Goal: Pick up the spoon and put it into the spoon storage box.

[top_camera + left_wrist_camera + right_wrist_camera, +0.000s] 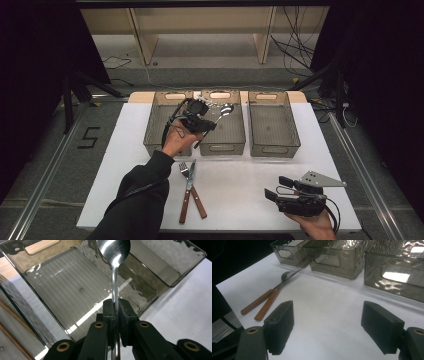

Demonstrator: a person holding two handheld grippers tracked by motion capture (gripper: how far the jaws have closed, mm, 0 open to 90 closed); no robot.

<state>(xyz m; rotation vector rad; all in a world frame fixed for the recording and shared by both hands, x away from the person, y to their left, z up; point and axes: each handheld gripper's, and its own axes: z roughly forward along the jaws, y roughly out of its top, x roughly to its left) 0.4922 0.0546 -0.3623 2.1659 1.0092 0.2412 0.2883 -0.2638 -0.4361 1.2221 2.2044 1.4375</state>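
Holding a steel spoon by its handle, the left gripper is clenched tight on the thin stem, bowl pointing away over the middle bin of three smoked-plastic bins at the far side of the white table; gripped near the handle's middle, the spoon looks poised to go down lengthwise into that bin; the bin's ribbed floor is bare, so there is room, though the near wall and the left bin stand close beside the hand; the right bin sits apart. The right gripper rests near the table's front edge, jaws wide and grasping nothing; a wooden-handled fork and knife lie crossed on open table between the hands.
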